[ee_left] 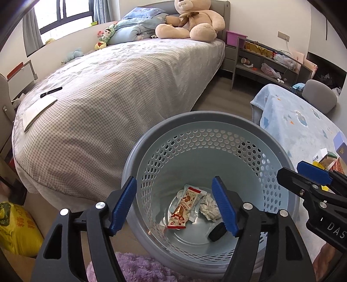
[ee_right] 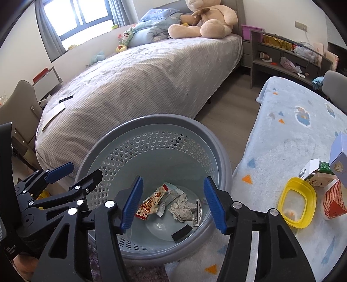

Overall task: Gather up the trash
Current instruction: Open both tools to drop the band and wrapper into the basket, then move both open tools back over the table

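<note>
A grey perforated waste basket stands on the floor beside the bed. At its bottom lie a red-and-white snack wrapper, a crumpled tissue, a small black piece and a silvery strip. My left gripper is open and empty above the basket. My right gripper is open and empty above it too. The right gripper also shows at the right edge of the left wrist view, and the left gripper at the left of the right wrist view.
A table under a light blue blanket stands to the right, with a yellow lid, a red-and-white carton and small boxes. The bed carries a teddy bear, paper and a pen. A yellow bag lies left.
</note>
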